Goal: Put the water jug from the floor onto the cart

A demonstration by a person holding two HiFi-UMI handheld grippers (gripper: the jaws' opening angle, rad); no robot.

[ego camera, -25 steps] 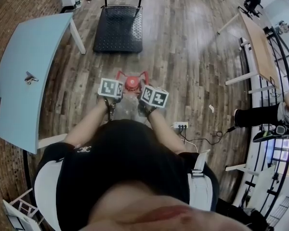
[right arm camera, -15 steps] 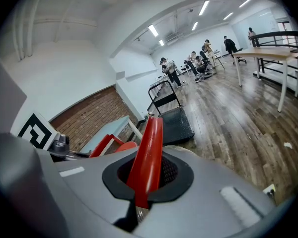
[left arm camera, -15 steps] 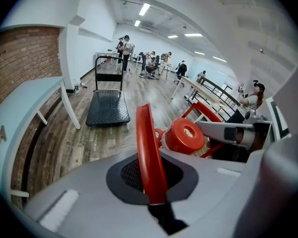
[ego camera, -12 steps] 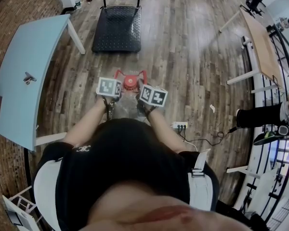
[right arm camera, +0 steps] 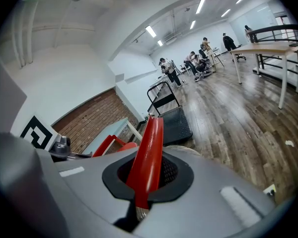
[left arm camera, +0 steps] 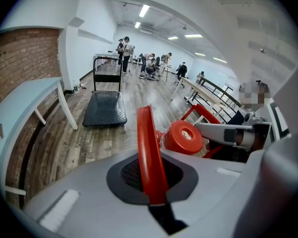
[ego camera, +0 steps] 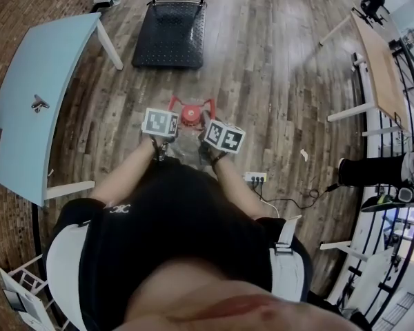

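The water jug (ego camera: pixel 190 115) is a clear bottle with a red cap (left arm camera: pixel 185 137) and a red handle on each side. It hangs between my two grippers, just in front of the person's body. My left gripper (ego camera: pixel 167 127) is shut on the left red handle (left arm camera: pixel 149 157), which stands edge-on between the jaws. My right gripper (ego camera: pixel 212 135) is shut on the right red handle (right arm camera: pixel 148 157). The black platform cart (ego camera: pixel 171 25) with its upright push bar stands on the wooden floor straight ahead, some way beyond the jug; it is also in the left gripper view (left arm camera: pixel 105 109).
A light blue table (ego camera: pixel 34 95) runs along the brick wall on the left, near the cart's left side. A wooden table (ego camera: pixel 376 61) stands at the right. A power strip (ego camera: pixel 257 178) with its cable lies on the floor at the right, near a seated person's legs (ego camera: pixel 372 167).
The jug and both grippers have edged a little forward, toward the cart. Both grips on the red handles look the same.
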